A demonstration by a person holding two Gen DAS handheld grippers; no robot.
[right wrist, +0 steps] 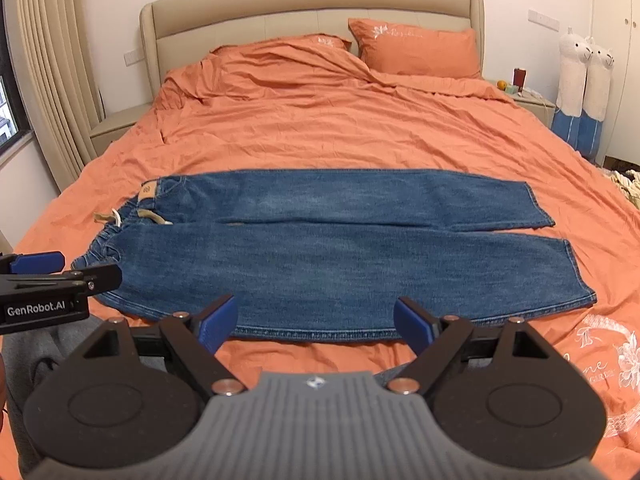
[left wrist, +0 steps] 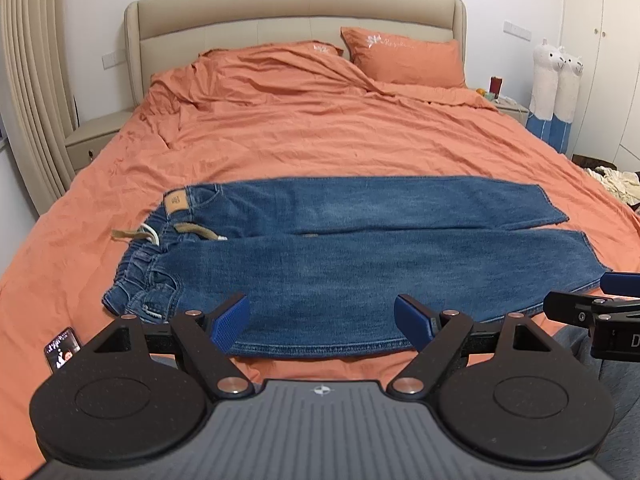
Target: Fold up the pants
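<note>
Blue jeans (left wrist: 340,256) lie flat across the orange bed (left wrist: 320,132), waistband with drawstring (left wrist: 148,234) to the left, leg hems to the right. They also show in the right wrist view (right wrist: 320,256). My left gripper (left wrist: 322,322) is open and empty, held just above the jeans' near edge. My right gripper (right wrist: 314,322) is open and empty over the same near edge, further right. Each gripper shows at the side of the other's view: the right one (left wrist: 592,308), the left one (right wrist: 52,276).
A phone (left wrist: 62,349) lies on the bed near the waistband. Orange pillows (left wrist: 404,58) and a beige headboard (left wrist: 296,12) are at the far end. Nightstands (left wrist: 94,136) flank the bed; alpaca plush toys (left wrist: 556,92) stand at right.
</note>
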